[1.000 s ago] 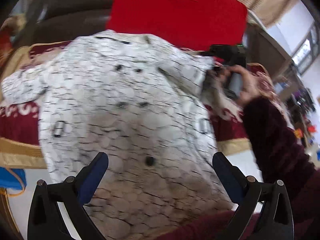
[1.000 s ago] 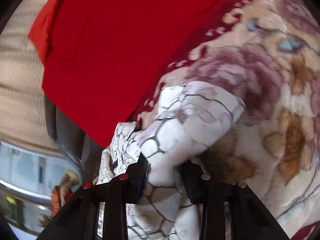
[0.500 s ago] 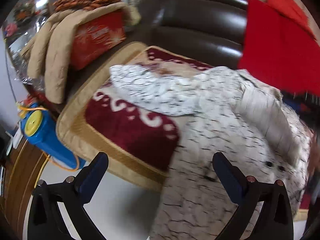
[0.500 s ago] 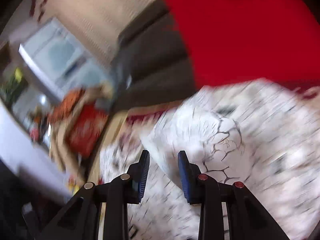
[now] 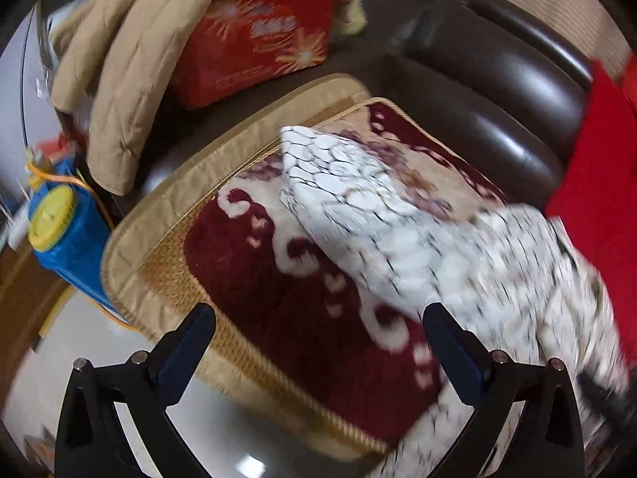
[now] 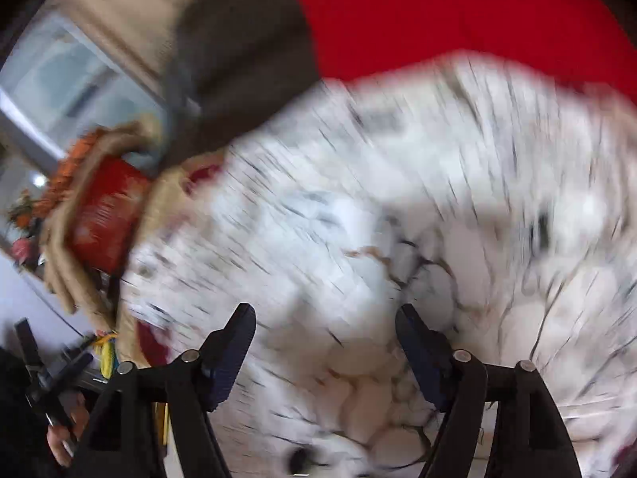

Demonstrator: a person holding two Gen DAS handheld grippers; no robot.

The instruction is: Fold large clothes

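My left gripper (image 5: 318, 342) stands wide and empty above the front edge of the patterned cushion (image 5: 278, 302). The white coat (image 5: 458, 255) lies on that cushion on the brown sofa (image 5: 497, 79). Its left sleeve (image 5: 338, 183) is spread flat, pointing up and to the left in the left wrist view; the long axis of the sleeve runs from that cuff down and right into the body of the coat.

My right gripper (image 6: 324, 342) is over the coat body (image 6: 398, 219) with its jaws opening. Cloth lies beneath them, but blur hides whether the pads touch it.

Judgement: the left gripper is nearer the sleeve. The cuff lies ahead and slightly right of its fingertips, so the left hand should take it.
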